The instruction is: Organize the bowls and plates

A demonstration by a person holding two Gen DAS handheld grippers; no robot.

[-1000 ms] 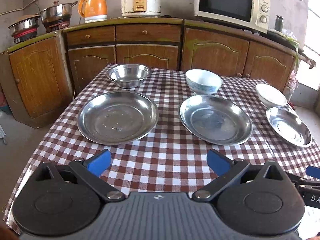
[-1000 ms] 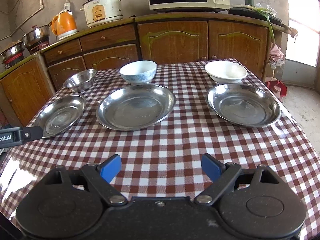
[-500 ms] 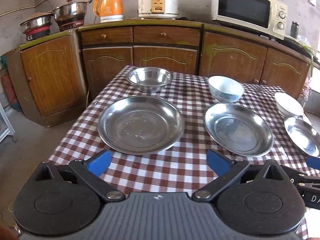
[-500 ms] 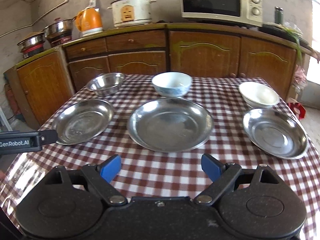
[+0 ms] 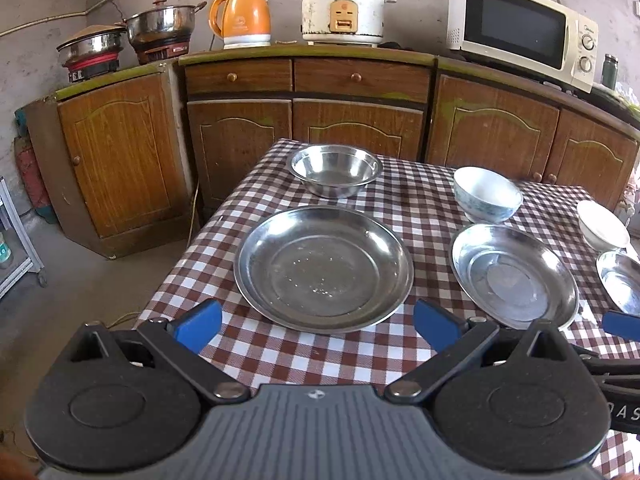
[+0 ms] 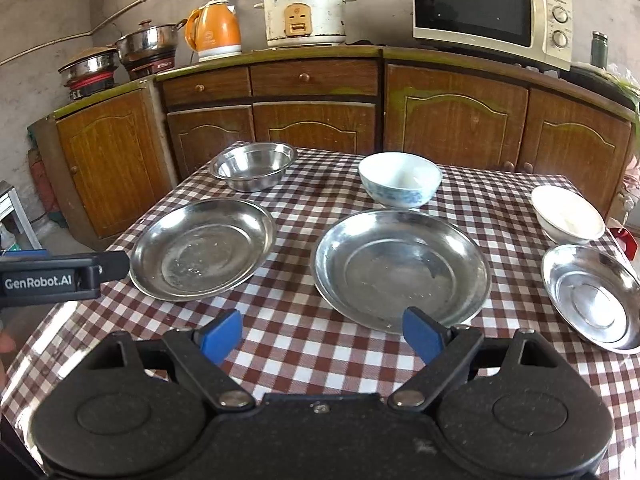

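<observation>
Left wrist view: the left claw (image 5: pixel 318 326) is hovering over the near edge of the checkered worktop (image 5: pixel 404 200), its blue fingers spread apart and gripping nothing. Just beyond it a large steel plate (image 5: pixel 323 268) is lying flat, with a steel bowl (image 5: pixel 335 170) behind it. To the right a second steel plate (image 5: pixel 514 276) is sitting in front of a blue-patterned bowl (image 5: pixel 487 194).

Right wrist view: the right claw (image 6: pixel 322 336) is also standing open and empty, its right finger overlapping the near rim of the middle plate (image 6: pixel 401 270). A white bowl (image 6: pixel 567 220) and a smaller steel plate (image 6: pixel 592 296) are resting at the far right.
</observation>
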